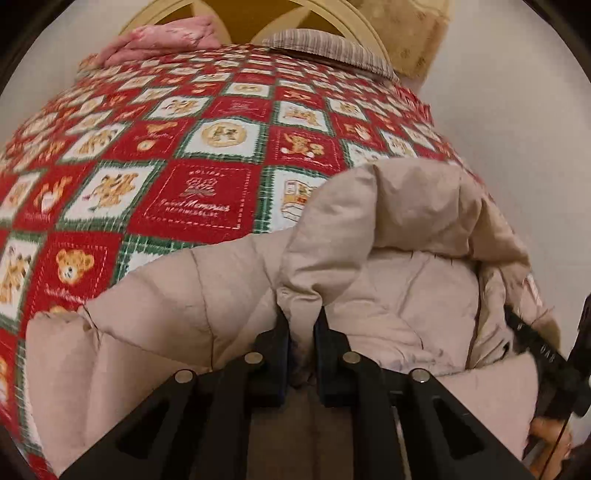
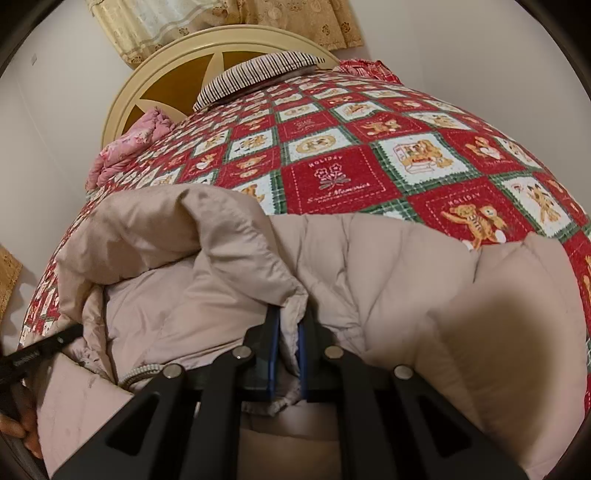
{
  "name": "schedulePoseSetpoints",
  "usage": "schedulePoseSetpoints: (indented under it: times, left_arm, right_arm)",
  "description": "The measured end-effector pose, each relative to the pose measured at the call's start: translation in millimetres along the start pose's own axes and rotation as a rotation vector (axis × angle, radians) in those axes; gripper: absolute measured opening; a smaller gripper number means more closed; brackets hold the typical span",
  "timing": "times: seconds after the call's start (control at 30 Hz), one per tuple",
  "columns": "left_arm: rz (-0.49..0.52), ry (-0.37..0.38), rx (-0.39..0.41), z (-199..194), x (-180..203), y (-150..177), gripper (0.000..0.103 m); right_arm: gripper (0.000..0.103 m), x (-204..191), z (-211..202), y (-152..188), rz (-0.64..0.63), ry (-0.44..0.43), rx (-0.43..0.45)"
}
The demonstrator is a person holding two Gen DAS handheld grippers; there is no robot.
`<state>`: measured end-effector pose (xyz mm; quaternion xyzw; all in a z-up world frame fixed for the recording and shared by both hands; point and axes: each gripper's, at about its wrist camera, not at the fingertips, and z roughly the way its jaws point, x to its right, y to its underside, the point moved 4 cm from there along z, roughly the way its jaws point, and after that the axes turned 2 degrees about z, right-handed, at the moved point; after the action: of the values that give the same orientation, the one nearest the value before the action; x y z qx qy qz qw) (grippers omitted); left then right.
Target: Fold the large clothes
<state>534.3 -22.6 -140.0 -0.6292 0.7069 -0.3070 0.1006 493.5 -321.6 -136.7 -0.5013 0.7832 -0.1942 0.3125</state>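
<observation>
A beige quilted puffer jacket (image 1: 369, 229) lies bunched on the near part of the bed, also seen in the right wrist view (image 2: 399, 266). My left gripper (image 1: 301, 317) is shut on a fold of the jacket's edge. My right gripper (image 2: 290, 317) is shut on another fold of its hem, fabric pinched between the blue pads. Each gripper shows at the other view's edge: the right gripper (image 1: 539, 350) at the right side, the left gripper (image 2: 40, 350) at the left side. The jacket's zipper (image 2: 142, 371) shows near the right gripper.
The bed is covered by a red, white and green teddy-bear patchwork quilt (image 1: 207, 155). A striped pillow (image 2: 255, 72) and a pink quilted blanket (image 2: 125, 147) lie by the cream round headboard (image 2: 155, 70). Curtains (image 2: 221, 22) hang behind. White walls flank the bed.
</observation>
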Motion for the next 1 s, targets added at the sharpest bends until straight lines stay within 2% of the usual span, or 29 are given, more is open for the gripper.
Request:
schedulePoseSetpoints:
  times: [0.1, 0.2, 0.23, 0.27, 0.3, 0.33, 0.37, 0.43, 0.47, 0.5, 0.53, 0.67, 0.77, 0.8, 0.87, 1.0]
  left_arm:
    - [0.006, -0.023, 0.058, -2.7, 0.2, 6.1, 0.014]
    - [0.007, -0.023, 0.104, -4.9, 1.7, 13.4, 0.014]
    - [-0.003, -0.013, 0.107, -3.7, 1.5, 11.5, 0.014]
    - [-0.019, 0.004, 0.111, -4.4, -1.0, 12.4, 0.014]
    - [-0.029, 0.015, 0.113, -2.0, -3.4, 9.7, 0.014]
    - [-0.037, 0.023, 0.116, -0.9, -5.2, 8.6, 0.014]
    - [-0.042, 0.026, 0.119, -1.5, -6.2, 8.8, 0.014]
    - [-0.039, 0.018, 0.123, -1.0, -4.2, 8.0, 0.014]
    - [-0.035, 0.012, 0.126, -1.3, -3.1, 8.1, 0.014]
    - [-0.034, 0.011, 0.127, -0.8, -2.8, 7.4, 0.014]
    - [-0.034, 0.012, 0.127, -0.8, -3.4, 7.4, 0.014]
    - [-0.048, 0.029, 0.130, -1.7, -6.6, 8.2, 0.014]
    - [-0.055, 0.035, 0.133, -1.4, -8.7, 7.6, 0.014]
    - [-0.056, 0.035, 0.133, -1.6, -8.8, 7.7, 0.014]
    - [-0.058, 0.038, 0.133, -1.5, -9.1, 7.3, 0.014]
    - [-0.064, 0.046, 0.132, -1.2, -9.9, 7.1, 0.014]
  right_arm:
    - [0.009, 0.4, -0.7, 0.9, 0.002, -0.002, -0.001]
    - [0.020, -1.2, -9.2, 2.7, 0.008, -0.016, -0.016]
    - [0.030, -1.2, -14.9, 2.8, 0.007, -0.011, -0.020]
    - [0.040, -0.2, -29.8, 0.3, 0.011, 0.011, 0.016]
    - [0.046, 1.8, -44.8, -3.7, 0.022, 0.020, 0.079]
    - [0.060, 4.2, -62.2, -9.3, 0.043, 0.025, 0.158]
    - [0.063, 6.0, -84.4, -19.1, 0.083, 0.028, 0.254]
    - [0.063, 2.6, -96.4, -37.4, 0.115, 0.018, 0.296]
    - [0.059, -3.6, -91.0, -50.1, 0.112, 0.005, 0.255]
    - [0.054, -16.7, -75.6, -65.4, 0.103, -0.035, 0.179]
    - [0.040, -28.6, -61.1, -76.4, 0.086, -0.055, 0.128]
    - [0.037, -81.9, 1.3, -104.3, -0.095, 0.031, -0.009]
    - [0.036, -89.2, 41.2, -97.1, -0.087, 0.040, -0.149]
    - [0.030, -85.2, 50.7, -93.4, -0.066, 0.021, -0.200]
    - [0.028, -82.7, 53.7, -77.4, -0.043, -0.028, -0.264]
    - [0.025, -79.0, 40.4, -50.6, -0.112, -0.078, -0.339]
